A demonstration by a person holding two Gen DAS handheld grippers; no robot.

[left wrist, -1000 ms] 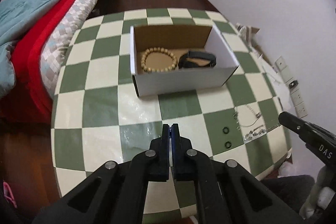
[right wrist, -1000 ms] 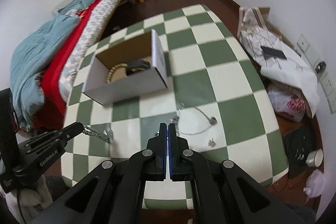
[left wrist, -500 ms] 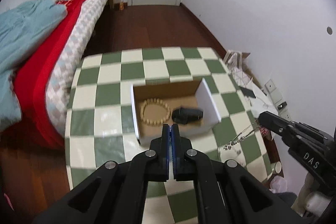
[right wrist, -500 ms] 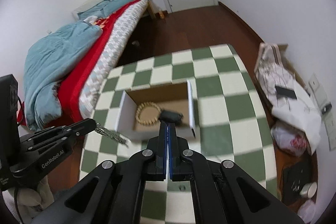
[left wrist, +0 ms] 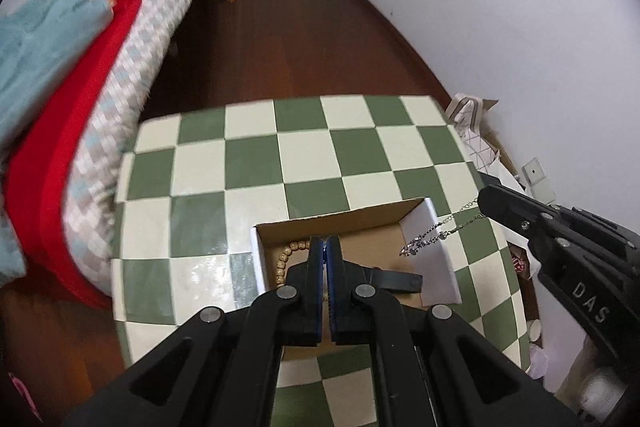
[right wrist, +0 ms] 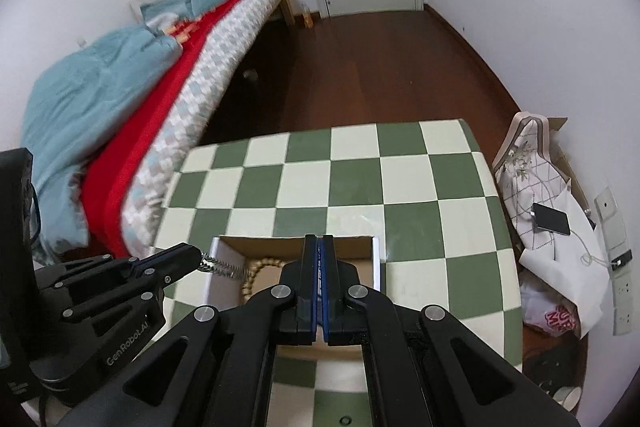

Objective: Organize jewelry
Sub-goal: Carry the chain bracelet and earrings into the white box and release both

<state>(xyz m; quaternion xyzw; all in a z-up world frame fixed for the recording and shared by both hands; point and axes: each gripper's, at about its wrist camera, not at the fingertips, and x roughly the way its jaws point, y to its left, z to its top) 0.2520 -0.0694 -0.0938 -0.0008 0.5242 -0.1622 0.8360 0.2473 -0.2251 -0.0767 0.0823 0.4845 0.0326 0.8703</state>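
Your left gripper (left wrist: pixel 325 243) hangs over the open cardboard box (left wrist: pixel 440 267), its jaws pressed together. In the right wrist view you can see why: a chunky silver chain (right wrist: pixel 222 269) is pinched at the tip of that same gripper (right wrist: pixel 192 254) and droops over the box's left wall, at about 9 o'clock from the box's middle.

Your right gripper (right wrist: pixel 320 241) also has its jaws drawn tight together. From the left wrist view, its tip (left wrist: pixel 486 201) sits at roughly 3 o'clock, and a thin silver necklace (left wrist: pixel 436 231) trails from it down toward the box's right wall, its lower end hanging just above the rim.

Inside the box lies a wooden bead bracelet (left wrist: pixel 286 259) toward the left side, partly hidden behind your left gripper, and a black band (left wrist: pixel 396 281) toward the right. Both rest on the brown cardboard floor.

The box stands on the green-and-cream checkered surface (left wrist: pixel 248 163), near its edge closest to you. A small dark ring (right wrist: pixel 343 419) lies on the surface at 6 o'clock in the right wrist view, between the gripper's arms.

A bed (right wrist: pixel 132 115) with red and teal bedding runs along 10 o'clock, and bags (right wrist: pixel 556 227) with a phone on top sit on the floor at 3 o'clock.
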